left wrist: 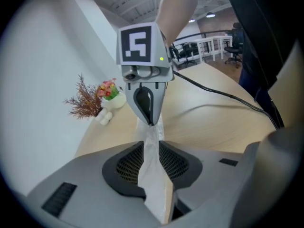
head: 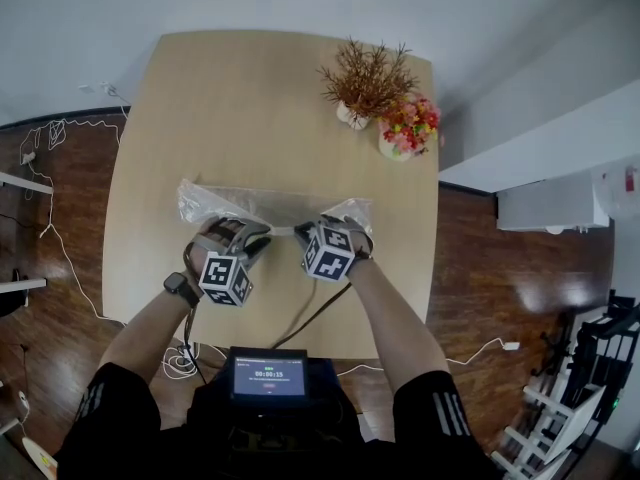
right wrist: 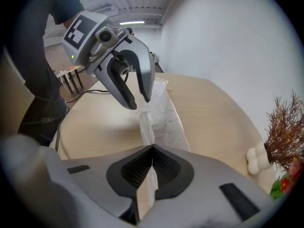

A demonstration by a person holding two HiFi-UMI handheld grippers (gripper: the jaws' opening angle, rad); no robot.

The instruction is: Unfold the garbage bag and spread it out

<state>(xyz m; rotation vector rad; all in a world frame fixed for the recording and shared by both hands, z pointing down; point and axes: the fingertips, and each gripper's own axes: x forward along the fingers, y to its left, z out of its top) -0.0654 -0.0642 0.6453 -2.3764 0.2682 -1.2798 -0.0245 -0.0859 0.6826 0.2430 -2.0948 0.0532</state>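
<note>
Garbage bag (head: 272,206) of thin clear film lies on the wooden table (head: 200,98) just in front of you. It is a crumpled, partly folded band whose long axis runs left to right across the head view, its ends flaring out beyond the two gripper tips, which meet near its middle. Your right gripper (right wrist: 151,175) is closed tight on a pleat of film at the near edge. Your left gripper (left wrist: 154,184) has its jaws slightly apart, with a strip of film lying between them against one pad, seemingly not pinched. Expect the bag to be nearly weightless, limp and slippery, with layers that cling together and may stretch or tear if yanked. The best hold is probably a single layer at the near edge, one gripper per side, drawn apart along that axis.
</note>
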